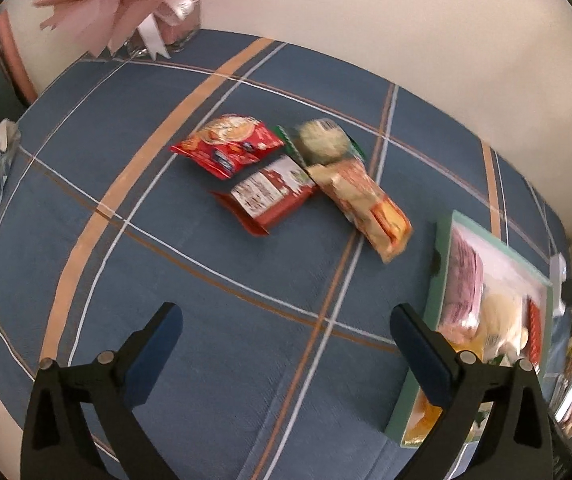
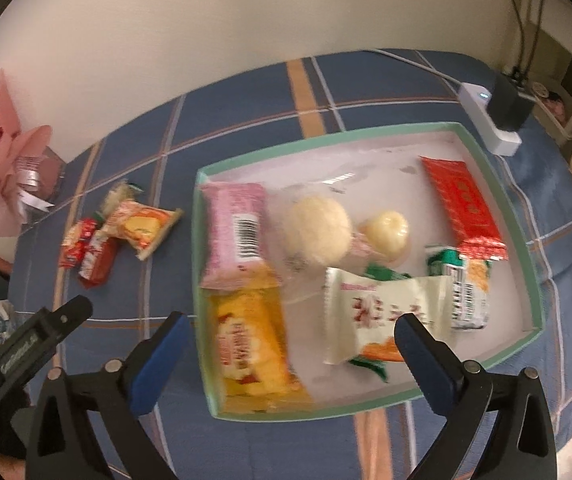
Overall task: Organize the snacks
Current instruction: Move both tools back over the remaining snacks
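Fingers (image 1: 174, 320) of both grippers spread wide, empty; bare tablecloth (image 1: 214, 300) beside box rim (image 2: 525, 248)

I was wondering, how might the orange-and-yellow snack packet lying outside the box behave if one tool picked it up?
The orange-and-yellow snack packet looks puffy, so it is probably light and would likely dent under the pads. Its glossy film may slip. It leans against the neighbouring red packet, so lifting or pushing it might nudge that one.
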Motion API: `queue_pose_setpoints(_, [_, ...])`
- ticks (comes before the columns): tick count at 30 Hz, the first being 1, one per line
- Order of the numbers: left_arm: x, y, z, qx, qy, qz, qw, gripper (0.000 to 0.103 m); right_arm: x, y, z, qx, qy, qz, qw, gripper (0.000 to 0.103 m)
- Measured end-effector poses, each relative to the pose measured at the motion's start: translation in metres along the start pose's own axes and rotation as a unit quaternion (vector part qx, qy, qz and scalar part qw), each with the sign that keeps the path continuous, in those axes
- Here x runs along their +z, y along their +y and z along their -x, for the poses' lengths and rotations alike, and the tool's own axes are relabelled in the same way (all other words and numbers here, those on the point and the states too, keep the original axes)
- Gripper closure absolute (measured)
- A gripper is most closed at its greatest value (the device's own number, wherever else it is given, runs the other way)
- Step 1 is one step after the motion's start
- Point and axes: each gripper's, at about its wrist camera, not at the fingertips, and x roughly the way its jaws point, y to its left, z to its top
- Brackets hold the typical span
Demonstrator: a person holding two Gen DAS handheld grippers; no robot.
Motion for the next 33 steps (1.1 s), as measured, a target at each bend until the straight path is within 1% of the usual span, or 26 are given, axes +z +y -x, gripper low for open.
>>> queue_pose_setpoints(3, [0.012, 0.014, 0.003, -0.014, 0.0, 0.019, 0.9997, 0.0, 0.003, 0.011, 0.001, 0.02, -0.009, 0.005, 1.0, 0.0])
queue_pose_setpoints(6, [0.024, 0.026, 0.006, -0.033, -0.002, 0.028, 0.999, 0.0, 0.009, 0.027, 0.0, 0.03, -0.019, 0.019, 0.999, 0.0])
queue_pose_setpoints(10, [0.04, 0.04, 0.006, -0.039, -0.004, 0.042, 0.9984, 0.0, 0.02, 0.052, -0.005, 0.05, -0.021, 0.035, 0.998, 0.0])
queue_pose_setpoints(14, [0.051, 0.052, 0.0, -0.048, -0.001, 0.06, 0.9971, 0.0, 0.027, 0.079, -0.014, 0.051, -0.024, 0.072, 0.996, 0.001])
queue_pose_setpoints(17, [0.061, 0.057, -0.004, -0.057, -0.001, 0.064, 0.9963, 0.0, 0.034, 0.099, -0.024, 0.052, -0.021, 0.089, 0.994, 0.005])
queue_pose_setpoints(23, [0.081, 0.064, -0.011, -0.061, -0.014, 0.063, 0.996, 0.0, 0.045, 0.123, -0.044, 0.051, -0.02, 0.113, 0.992, 0.011])
queue_pose_setpoints(27, [0.09, 0.068, -0.024, -0.054, -0.011, 0.061, 0.9966, 0.0, 0.05, 0.137, -0.063, 0.055, -0.013, 0.13, 0.99, 0.013])
queue_pose_setpoints(30, [0.097, 0.069, -0.034, -0.053, -0.008, 0.061, 0.9967, 0.0, 0.052, 0.142, -0.077, 0.057, -0.007, 0.132, 0.99, 0.013])
queue_pose_setpoints(33, [0.103, 0.068, -0.038, -0.042, -0.019, 0.047, 0.9978, 0.0, 0.052, 0.149, -0.09, 0.056, -0.001, 0.144, 0.988, 0.013])
